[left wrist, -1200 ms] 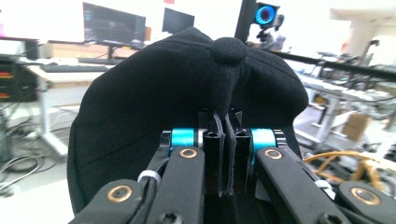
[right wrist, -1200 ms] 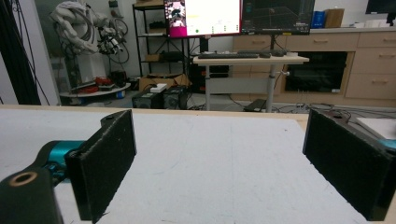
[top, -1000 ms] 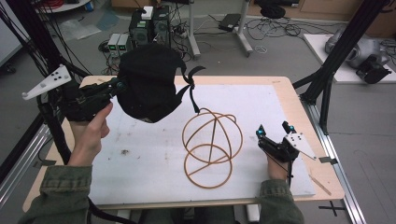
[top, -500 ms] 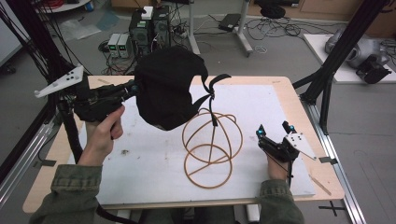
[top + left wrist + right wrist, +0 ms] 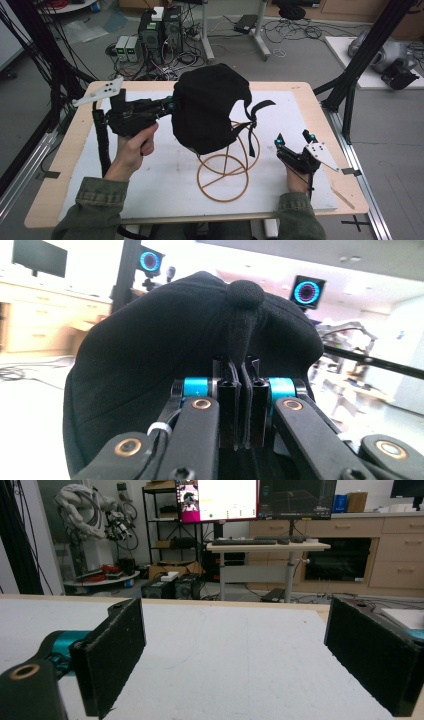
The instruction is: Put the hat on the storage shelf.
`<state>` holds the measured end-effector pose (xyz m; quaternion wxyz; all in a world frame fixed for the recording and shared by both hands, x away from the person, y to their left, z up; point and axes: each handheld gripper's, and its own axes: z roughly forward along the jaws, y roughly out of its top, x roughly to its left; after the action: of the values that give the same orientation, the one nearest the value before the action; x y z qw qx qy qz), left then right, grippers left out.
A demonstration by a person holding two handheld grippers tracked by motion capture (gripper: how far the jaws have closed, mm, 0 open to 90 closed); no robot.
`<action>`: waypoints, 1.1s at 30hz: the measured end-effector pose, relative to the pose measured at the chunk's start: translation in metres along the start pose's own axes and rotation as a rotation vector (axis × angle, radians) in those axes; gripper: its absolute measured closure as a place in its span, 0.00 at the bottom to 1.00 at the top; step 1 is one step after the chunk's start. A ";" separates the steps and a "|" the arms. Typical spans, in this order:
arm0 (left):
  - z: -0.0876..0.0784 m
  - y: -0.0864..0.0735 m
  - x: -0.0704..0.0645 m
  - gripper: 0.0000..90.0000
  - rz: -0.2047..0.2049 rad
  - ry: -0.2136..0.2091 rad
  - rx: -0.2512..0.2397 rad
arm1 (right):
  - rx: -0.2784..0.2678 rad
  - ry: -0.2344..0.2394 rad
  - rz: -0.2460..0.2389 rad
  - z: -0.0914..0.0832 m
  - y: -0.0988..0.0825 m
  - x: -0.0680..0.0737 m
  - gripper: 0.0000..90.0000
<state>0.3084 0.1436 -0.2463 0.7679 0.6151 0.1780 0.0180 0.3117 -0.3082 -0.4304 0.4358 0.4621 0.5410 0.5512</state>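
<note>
The left gripper, held level above the table in the person's left hand, pinches a fold of a black cap between jaws pressed tight together; in the left gripper view the cloth runs up from between the two black jaws to the cap's top button just above them. The cap hangs in the air straight ahead of this gripper's tips, its crown bulging away from them and its strap trailing off the far side. Directly below the cap, and under the reach of the jaws, stands a wire stand of tan hoops on a round base ring; the cap's lower edge overlaps the stand's top hoops in the high view, though whether they touch cannot be told. The stand rests on a white mat covering the wooden table.

Well apart from the cap, beyond the stand on its other side, the right gripper sits low over the mat in the person's right hand, jaws spread wide with nothing between them; the right gripper view shows bare mat between the two pads.
</note>
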 end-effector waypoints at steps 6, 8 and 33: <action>0.014 -0.011 0.003 0.97 -0.019 -0.023 0.026 | 0.000 0.001 0.007 -0.001 0.000 0.000 0.10; 0.018 -0.015 0.004 0.97 -0.029 -0.033 0.035 | -0.003 -0.002 0.007 -0.001 0.000 -0.001 0.10; 0.062 -0.032 -0.006 0.96 -0.008 -0.025 0.306 | 0.004 0.001 0.006 0.000 0.000 -0.001 0.10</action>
<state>0.3150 0.0765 -0.2638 0.6673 0.7245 0.1716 -0.0202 0.3121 -0.3094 -0.4305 0.4331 0.4642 0.5409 0.5516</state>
